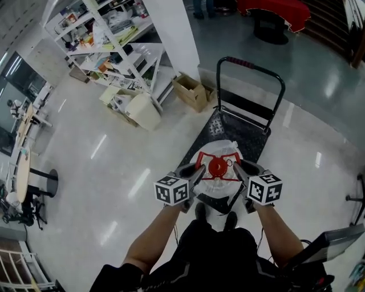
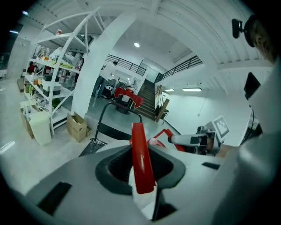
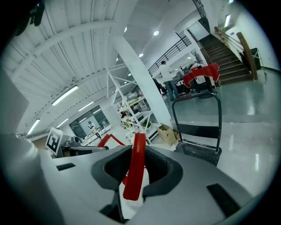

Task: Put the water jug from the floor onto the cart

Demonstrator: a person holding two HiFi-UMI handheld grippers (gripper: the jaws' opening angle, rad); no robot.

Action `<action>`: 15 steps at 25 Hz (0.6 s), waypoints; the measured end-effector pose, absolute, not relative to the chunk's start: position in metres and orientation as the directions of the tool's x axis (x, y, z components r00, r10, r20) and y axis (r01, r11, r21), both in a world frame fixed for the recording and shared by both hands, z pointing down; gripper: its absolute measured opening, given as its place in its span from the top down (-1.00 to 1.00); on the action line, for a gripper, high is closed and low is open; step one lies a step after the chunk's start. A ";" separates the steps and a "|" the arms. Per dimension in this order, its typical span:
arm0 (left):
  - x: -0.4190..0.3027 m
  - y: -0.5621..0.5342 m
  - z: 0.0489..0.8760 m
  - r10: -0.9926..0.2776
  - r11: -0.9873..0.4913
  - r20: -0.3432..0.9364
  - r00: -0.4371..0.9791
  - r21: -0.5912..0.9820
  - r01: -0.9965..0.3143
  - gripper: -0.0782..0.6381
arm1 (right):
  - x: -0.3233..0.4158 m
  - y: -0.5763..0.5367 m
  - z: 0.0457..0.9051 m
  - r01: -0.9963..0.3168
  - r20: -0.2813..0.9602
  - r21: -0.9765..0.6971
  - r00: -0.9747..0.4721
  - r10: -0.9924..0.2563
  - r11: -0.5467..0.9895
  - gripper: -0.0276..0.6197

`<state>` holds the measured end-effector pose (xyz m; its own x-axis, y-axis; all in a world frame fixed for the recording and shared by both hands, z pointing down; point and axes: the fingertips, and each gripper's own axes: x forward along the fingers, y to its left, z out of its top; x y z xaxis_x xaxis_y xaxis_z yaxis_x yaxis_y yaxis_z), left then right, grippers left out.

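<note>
The water jug (image 1: 219, 183) is a pale bottle with a red cap (image 1: 217, 166) and a red handle frame. It hangs over the near end of the black cart (image 1: 231, 132), whose handle bar (image 1: 251, 65) stands at the far end. My left gripper (image 1: 197, 170) is shut on the left red handle strip (image 2: 141, 162). On the jug's other side, my right gripper (image 1: 238, 167) is shut on the right red strip (image 3: 134, 169). Each gripper view shows the other gripper across the jug. Whether the jug rests on the deck is hidden.
A cardboard box (image 1: 191, 91) lies left of the cart by a white pillar (image 1: 171, 34). White shelving (image 1: 108, 40) and a white bin (image 1: 144, 112) stand further left. A red-covered table (image 1: 274, 14) is beyond the cart. Glossy floor surrounds it.
</note>
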<state>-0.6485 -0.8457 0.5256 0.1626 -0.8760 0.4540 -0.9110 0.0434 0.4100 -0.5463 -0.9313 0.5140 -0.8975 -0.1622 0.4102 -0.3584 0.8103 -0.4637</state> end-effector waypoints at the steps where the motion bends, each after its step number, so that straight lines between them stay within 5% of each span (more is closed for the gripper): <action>1: -0.655 -0.852 0.532 -0.874 0.042 0.456 0.168 0.415 -0.909 0.57 | -0.552 -0.938 0.521 -0.369 0.422 -0.461 -0.891 -0.166 0.807 0.64; 15: -0.722 -0.896 0.648 -0.787 0.045 0.560 0.259 0.471 -0.881 0.57 | -0.614 -0.978 0.632 -0.504 0.567 -0.444 -0.798 -0.204 0.741 0.64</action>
